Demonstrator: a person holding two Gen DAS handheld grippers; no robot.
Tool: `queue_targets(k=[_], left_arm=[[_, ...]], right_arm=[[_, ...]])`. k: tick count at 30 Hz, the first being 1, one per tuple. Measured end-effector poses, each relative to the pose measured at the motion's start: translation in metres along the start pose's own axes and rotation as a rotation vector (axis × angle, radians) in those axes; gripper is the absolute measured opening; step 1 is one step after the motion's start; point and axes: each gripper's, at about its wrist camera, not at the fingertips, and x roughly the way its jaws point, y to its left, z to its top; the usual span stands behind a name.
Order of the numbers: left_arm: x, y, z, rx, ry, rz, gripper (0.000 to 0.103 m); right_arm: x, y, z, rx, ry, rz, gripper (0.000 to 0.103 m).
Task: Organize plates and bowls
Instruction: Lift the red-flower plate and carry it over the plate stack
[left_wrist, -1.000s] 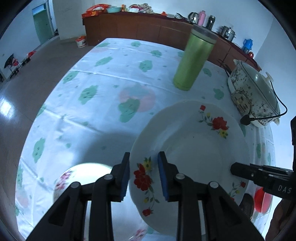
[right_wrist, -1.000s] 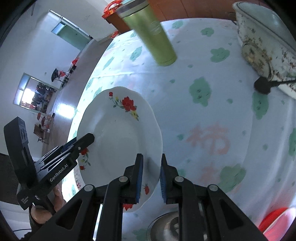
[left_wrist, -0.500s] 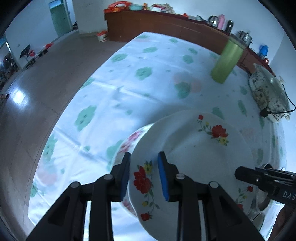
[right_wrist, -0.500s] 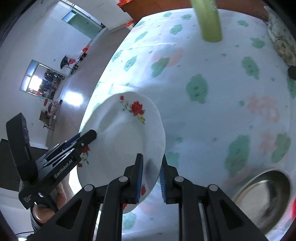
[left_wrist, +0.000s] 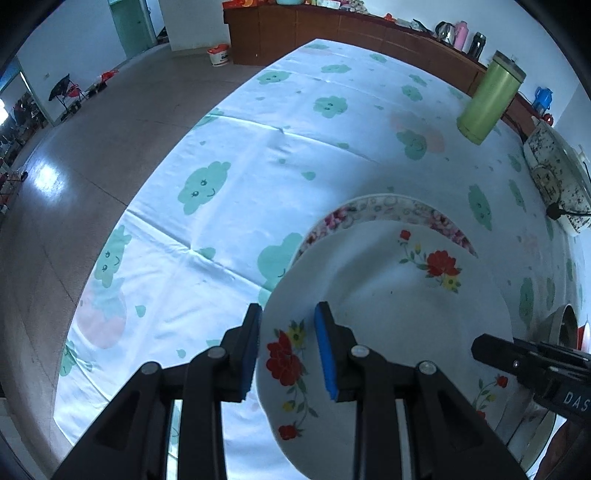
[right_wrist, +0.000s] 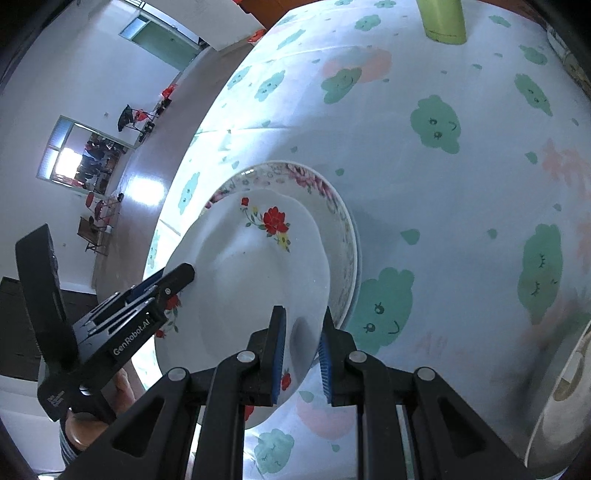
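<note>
A white plate with red flowers (left_wrist: 388, 321) (right_wrist: 251, 280) is held by both grippers over a plate with a pink floral rim (left_wrist: 384, 206) (right_wrist: 332, 206) that lies on the table. My left gripper (left_wrist: 287, 350) is shut on the white plate's near left rim. My right gripper (right_wrist: 301, 354) is shut on its opposite rim, and shows at the right of the left wrist view (left_wrist: 491, 350). The left gripper shows at the left of the right wrist view (right_wrist: 177, 277). Whether the white plate touches the one below it cannot be told.
A green tumbler (left_wrist: 487, 99) stands at the far right of the table. A speckled cooker (left_wrist: 557, 181) with a cord sits at the right edge. A steel bowl (left_wrist: 561, 325) (right_wrist: 569, 376) and something red lie near the right. The cloud-print tablecloth (left_wrist: 258, 155) covers the table.
Both grippers have carried the white plate leftward and back, from beside the tumbler to above the pink-rimmed plate. The plate has come lower over it. Both grips are unchanged.
</note>
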Motion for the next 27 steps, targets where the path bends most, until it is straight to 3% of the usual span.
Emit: queue_targets(k=[13,17,27], left_arm=[[0.013,-0.006,0.006,0.022,-0.021,0.02,0.031],[0.015,-0.008,0.011,0.027,-0.042,0.031,0.032],[0.015,-0.012,0.012,0.06,-0.112,0.048,0.036]], right_arm=[[-0.001,0.001,-0.005,-0.042,-0.048,-0.05,0.019],[0.001,0.008,-0.005,-0.106,-0.085,-0.107,0.019],[0.002,0.009,-0.007,-0.195,-0.194,-0.136,0.021]])
